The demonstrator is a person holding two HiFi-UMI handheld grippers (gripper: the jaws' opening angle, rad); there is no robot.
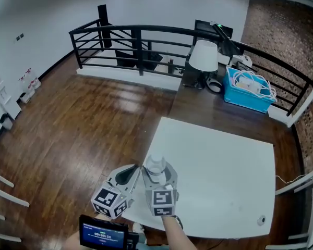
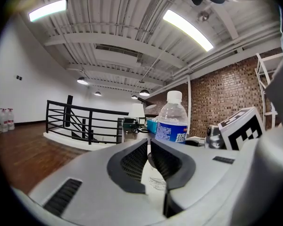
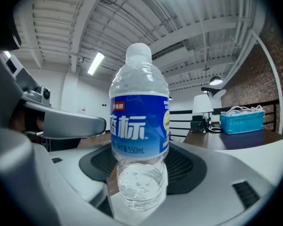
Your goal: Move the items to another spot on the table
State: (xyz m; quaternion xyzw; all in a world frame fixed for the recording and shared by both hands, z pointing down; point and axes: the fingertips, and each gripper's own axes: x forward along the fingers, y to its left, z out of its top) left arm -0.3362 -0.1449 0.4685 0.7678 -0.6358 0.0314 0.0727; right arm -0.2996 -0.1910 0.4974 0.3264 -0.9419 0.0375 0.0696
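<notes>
A clear water bottle [image 1: 155, 165] with a blue label and white cap stands upright between the jaws of my right gripper [image 1: 157, 174], at the front left corner of the white table [image 1: 224, 160]. In the right gripper view the bottle [image 3: 139, 126] fills the middle, and the right gripper [image 3: 139, 180] is shut on its lower body. Whether its base touches the table is hidden. My left gripper [image 1: 133, 174] sits just left of it, shut and empty. In the left gripper view the left gripper [image 2: 148, 148] has its jaws nearly touching, with the bottle [image 2: 172, 121] beyond them to the right.
A small round object [image 1: 261, 220] lies near the table's front right corner. Behind the table a dark desk carries a white lamp [image 1: 204, 56] and a blue basket [image 1: 248, 90] of cables. A black railing [image 1: 141, 40] runs along the back. White chairs [image 1: 308, 191] stand at the right.
</notes>
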